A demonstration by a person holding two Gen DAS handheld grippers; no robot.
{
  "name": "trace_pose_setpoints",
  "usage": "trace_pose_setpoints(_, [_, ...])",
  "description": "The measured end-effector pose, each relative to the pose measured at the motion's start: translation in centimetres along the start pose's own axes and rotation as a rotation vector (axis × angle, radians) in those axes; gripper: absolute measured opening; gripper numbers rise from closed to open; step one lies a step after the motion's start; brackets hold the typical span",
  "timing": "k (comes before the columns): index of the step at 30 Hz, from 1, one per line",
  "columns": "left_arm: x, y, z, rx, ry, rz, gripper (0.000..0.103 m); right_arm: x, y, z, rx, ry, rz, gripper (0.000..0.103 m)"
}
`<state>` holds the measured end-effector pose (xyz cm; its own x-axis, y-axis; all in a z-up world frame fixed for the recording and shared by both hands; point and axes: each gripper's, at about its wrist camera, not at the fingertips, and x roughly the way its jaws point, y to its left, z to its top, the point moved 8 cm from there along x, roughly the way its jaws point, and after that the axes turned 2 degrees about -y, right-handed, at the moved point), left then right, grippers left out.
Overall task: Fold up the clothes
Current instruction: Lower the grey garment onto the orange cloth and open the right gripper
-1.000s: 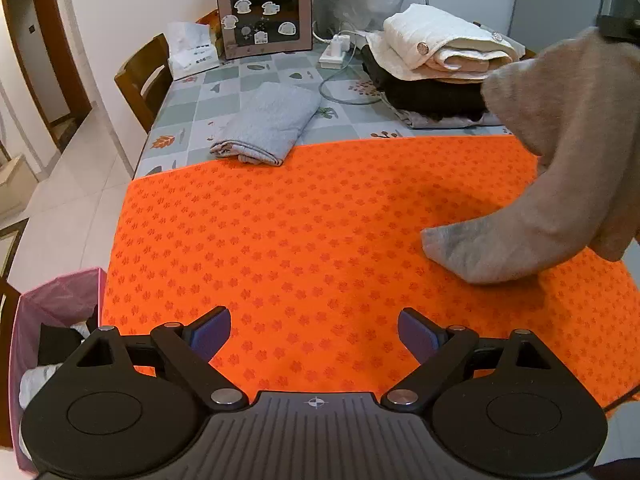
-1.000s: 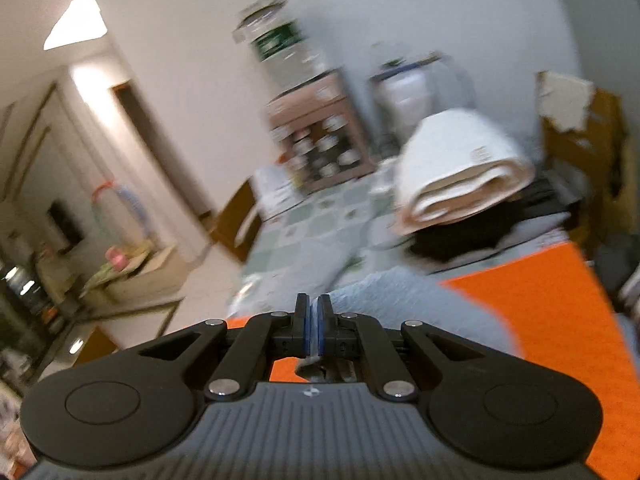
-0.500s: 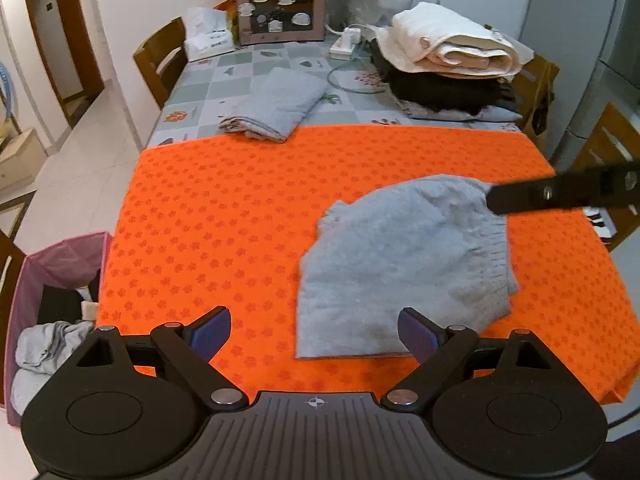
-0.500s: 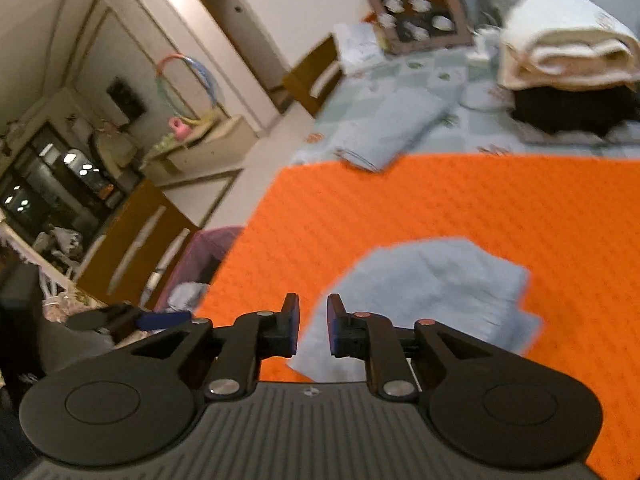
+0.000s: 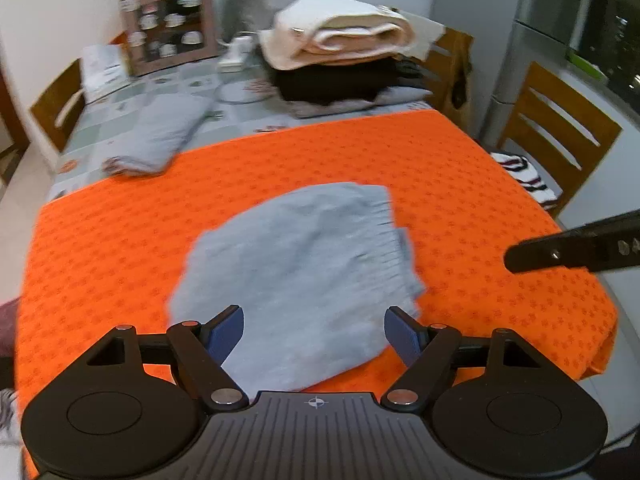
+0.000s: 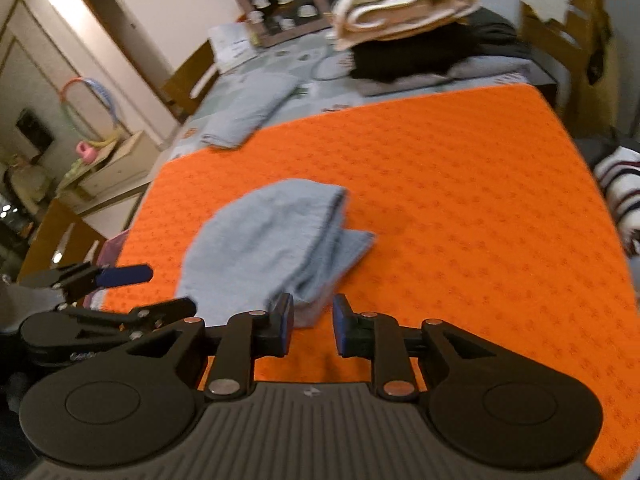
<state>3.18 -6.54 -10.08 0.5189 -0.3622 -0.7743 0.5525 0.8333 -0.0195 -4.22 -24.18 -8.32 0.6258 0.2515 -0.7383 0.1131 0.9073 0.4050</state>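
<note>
A light grey knit garment (image 5: 296,268) lies loosely spread on the orange mat (image 5: 460,168); the right wrist view shows the same garment (image 6: 272,236) on the mat (image 6: 460,200). My left gripper (image 5: 314,330) hovers open over the garment's near edge, nothing between its fingers. My right gripper (image 6: 312,322) is open, just off the garment's near right corner, holding nothing. One right finger (image 5: 576,246) pokes in from the right in the left wrist view. The left gripper (image 6: 112,280) shows at the left in the right wrist view.
A folded grey garment (image 5: 156,136) lies beyond the mat at the left. A stack of folded cream, black and grey clothes (image 5: 344,56) sits at the back. Wooden chairs (image 5: 556,128) stand at the right, one with a striped cloth (image 5: 524,176). A cabinet box (image 5: 168,36) stands behind.
The right gripper lowered the hanging garment onto the mat, opened and let go, then drew back. The left gripper moved forward over the garment's near edge.
</note>
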Motion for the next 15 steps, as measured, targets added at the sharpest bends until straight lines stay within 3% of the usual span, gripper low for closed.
trace_pose_setpoints(6, [4.0,-3.3,0.1,0.047,0.019,0.002,0.063,-1.5,-3.2,-1.2,0.042,-0.01,-0.053,0.027])
trace_pose_setpoints(15, [6.9,-5.5,-1.4,0.086,0.069,-0.019,0.062,-2.3,-5.6,-1.9,0.063,-0.004,-0.079,0.027])
